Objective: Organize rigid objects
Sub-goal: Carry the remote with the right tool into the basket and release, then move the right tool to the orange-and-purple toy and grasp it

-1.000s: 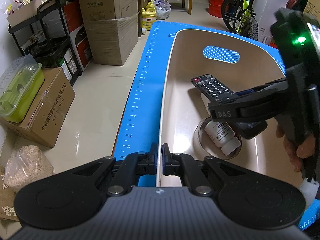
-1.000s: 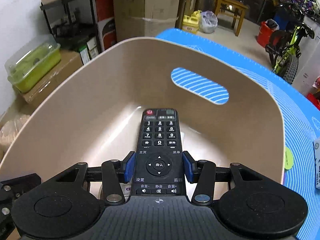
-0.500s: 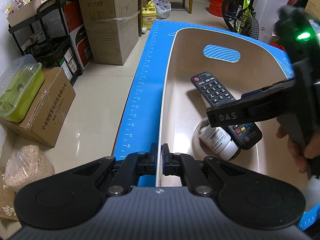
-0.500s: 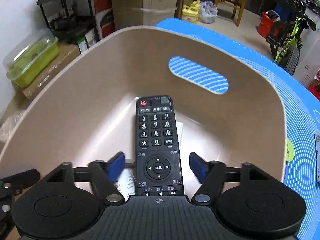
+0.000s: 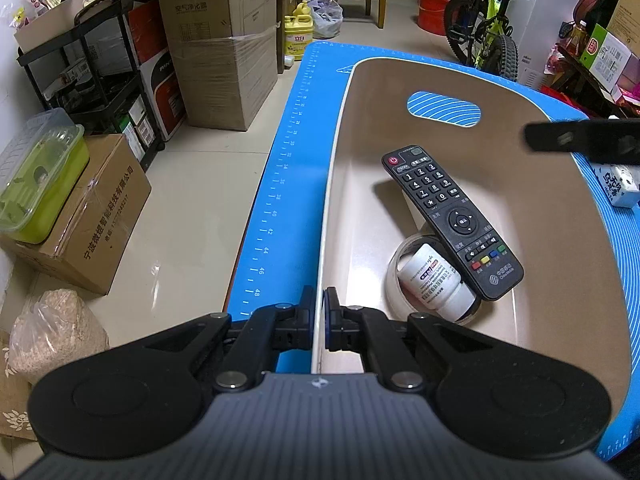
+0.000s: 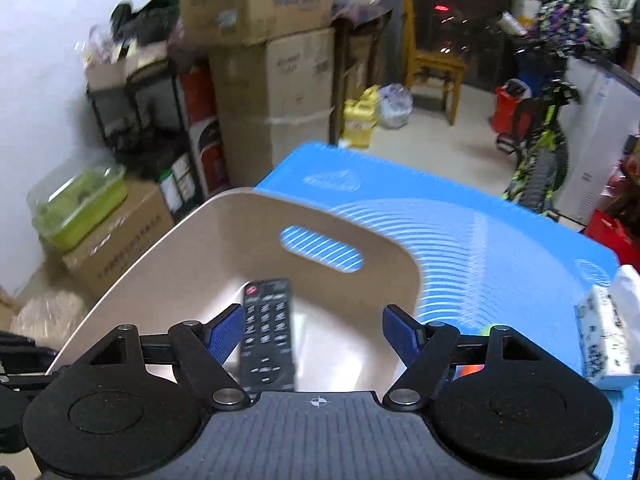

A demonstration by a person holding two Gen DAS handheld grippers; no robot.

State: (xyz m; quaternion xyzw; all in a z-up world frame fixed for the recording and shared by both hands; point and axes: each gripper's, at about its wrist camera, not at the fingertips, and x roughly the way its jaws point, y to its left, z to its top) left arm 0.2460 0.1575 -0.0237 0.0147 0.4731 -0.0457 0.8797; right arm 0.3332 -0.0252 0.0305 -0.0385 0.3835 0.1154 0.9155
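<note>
A beige bin (image 5: 540,184) stands on a blue mat (image 5: 288,168). Inside it a black remote control (image 5: 448,216) lies tilted, its lower end resting on a white pill bottle (image 5: 434,280) that lies in a clear round dish (image 5: 394,276). My left gripper (image 5: 319,318) is shut on the bin's near left rim. My right gripper (image 6: 310,334) is open and empty, raised above the bin, with the remote (image 6: 266,332) below between its fingers. One of its fingers (image 5: 580,140) shows at the right in the left wrist view.
A white patterned carton (image 6: 604,332) stands on the mat right of the bin, also in the left wrist view (image 5: 618,186). Small green and orange items (image 6: 494,330) lie near it. Cardboard boxes (image 5: 224,52), a shelf, a chair and a bicycle (image 5: 492,32) stand on the floor around.
My right gripper opened and let go of the remote, which now lies in the bin on the pill bottle. The right gripper then rose and drew back. The left gripper has not moved.
</note>
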